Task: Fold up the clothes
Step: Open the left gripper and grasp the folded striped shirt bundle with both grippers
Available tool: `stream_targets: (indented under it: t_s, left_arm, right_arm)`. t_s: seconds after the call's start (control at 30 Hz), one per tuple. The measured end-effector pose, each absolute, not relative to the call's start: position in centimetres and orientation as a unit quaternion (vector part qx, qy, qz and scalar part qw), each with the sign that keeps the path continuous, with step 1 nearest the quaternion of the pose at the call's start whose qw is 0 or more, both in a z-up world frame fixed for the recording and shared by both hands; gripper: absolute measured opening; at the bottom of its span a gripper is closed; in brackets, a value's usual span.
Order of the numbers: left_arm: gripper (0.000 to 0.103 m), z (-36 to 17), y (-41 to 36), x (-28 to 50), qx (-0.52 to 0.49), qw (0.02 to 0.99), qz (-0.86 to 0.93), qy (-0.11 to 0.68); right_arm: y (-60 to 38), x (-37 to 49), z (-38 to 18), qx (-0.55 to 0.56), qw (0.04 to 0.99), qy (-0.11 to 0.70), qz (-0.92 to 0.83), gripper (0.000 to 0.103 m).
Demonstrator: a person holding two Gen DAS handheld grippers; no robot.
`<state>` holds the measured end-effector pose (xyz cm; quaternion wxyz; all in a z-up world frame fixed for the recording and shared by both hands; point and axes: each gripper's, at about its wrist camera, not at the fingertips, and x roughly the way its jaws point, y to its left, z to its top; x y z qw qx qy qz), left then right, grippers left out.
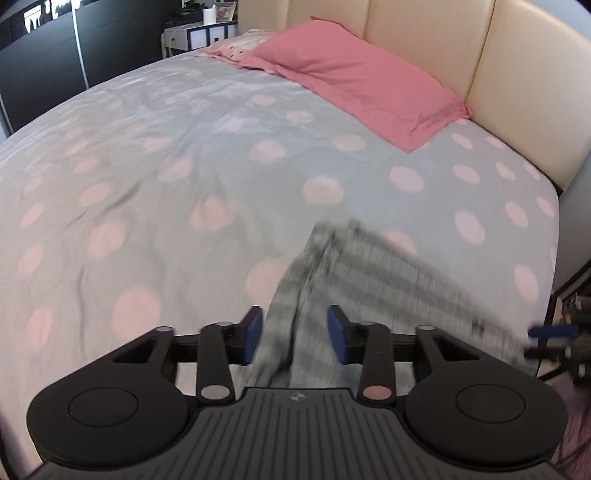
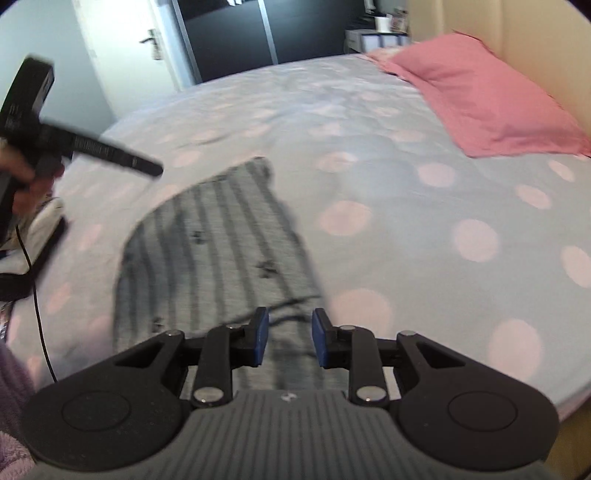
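A grey striped garment lies spread flat on the bed, blurred by motion. My right gripper hovers open over its near edge, blue pads apart with cloth showing below the gap. In the left wrist view a bunched part of the garment runs up between the fingers of my left gripper, which stands open with the pads wide apart. The left gripper also shows in the right wrist view, held by a hand above the garment's far left side. The right gripper is blurred at the far right.
The bed sheet is pale blue with pink dots. A pink pillow lies against the cream headboard. A dark wardrobe and a white nightstand stand beyond the bed. A black cable hangs at left.
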<state>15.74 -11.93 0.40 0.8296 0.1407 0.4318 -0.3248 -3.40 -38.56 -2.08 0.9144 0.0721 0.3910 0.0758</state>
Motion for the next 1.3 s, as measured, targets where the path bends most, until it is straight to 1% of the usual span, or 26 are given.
stream_targets:
  t_s: [0.17,0.27,0.5,0.63,0.67,0.7,0.73,0.77,0.83,0.87,0.9,1.0,1.13,1.23,1.3]
  left_arm:
    - [0.032,-2.0,-9.2,12.8,0.111,0.836,-0.338,0.419]
    - [0.032,-3.5,-9.5,13.5,0.098,0.838,-0.327,0.425]
    - [0.032,-6.8,-10.1,16.4,0.075,0.842,-0.295,0.446]
    - [0.034,-6.6,-9.1,16.0,0.043,0.844,-0.279,0.457]
    - [0.036,-6.5,-8.6,15.7,0.029,0.844,-0.274,0.460]
    - [0.038,-6.4,-8.0,15.3,0.015,0.844,-0.269,0.463]
    - [0.045,-6.3,-7.5,14.9,0.001,0.844,-0.264,0.467]
    - [0.048,-6.1,-7.0,14.6,-0.013,0.844,-0.258,0.470]
    - [0.051,-5.9,-5.9,13.8,-0.041,0.843,-0.248,0.476]
    - [0.053,-5.8,-5.4,13.5,-0.055,0.842,-0.242,0.479]
    - [0.053,-5.7,-4.9,13.1,-0.069,0.841,-0.237,0.482]
    - [0.054,-5.3,-3.3,12.0,-0.111,0.837,-0.220,0.489]
    - [0.054,-7.8,-3.2,9.7,-0.170,0.815,-0.202,0.515]
    - [0.054,-9.7,-3.4,8.5,-0.213,0.796,-0.206,0.529]
    - [0.056,-10.8,-3.7,8.1,-0.231,0.787,-0.208,0.532]
  right_arm:
    - [-35.2,-2.8,-2.4,0.016,0.923,0.370,0.101,0.030]
    - [-34.3,-1.7,-3.2,0.000,0.922,0.376,0.090,0.032]
    - [-35.7,1.3,-5.9,0.024,0.897,0.440,0.025,0.032]
    - [-36.0,1.7,-6.2,0.035,0.894,0.447,0.019,0.033]
    - [-36.0,1.7,-6.2,0.034,0.894,0.447,0.019,0.036]
    - [-36.1,1.6,-5.9,0.038,0.896,0.442,0.016,0.042]
    - [-36.4,1.4,-5.5,0.054,0.899,0.433,0.021,0.046]
    - [-36.8,1.2,-5.1,0.072,0.903,0.423,0.027,0.052]
    - [-37.4,0.9,-4.3,0.103,0.904,0.413,0.042,0.061]
    - [-37.7,0.9,-4.1,0.115,0.902,0.413,0.052,0.068]
    - [-37.8,1.1,-3.8,0.114,0.897,0.422,0.061,0.072]
    - [-37.6,2.8,-3.3,0.084,0.886,0.448,0.083,0.074]
    - [-37.8,5.6,-3.6,0.064,0.871,0.474,0.109,0.075]
    - [-38.9,7.3,-5.4,0.103,0.851,0.502,0.114,0.076]
    - [-39.4,8.2,-6.7,0.130,0.837,0.519,0.118,0.076]
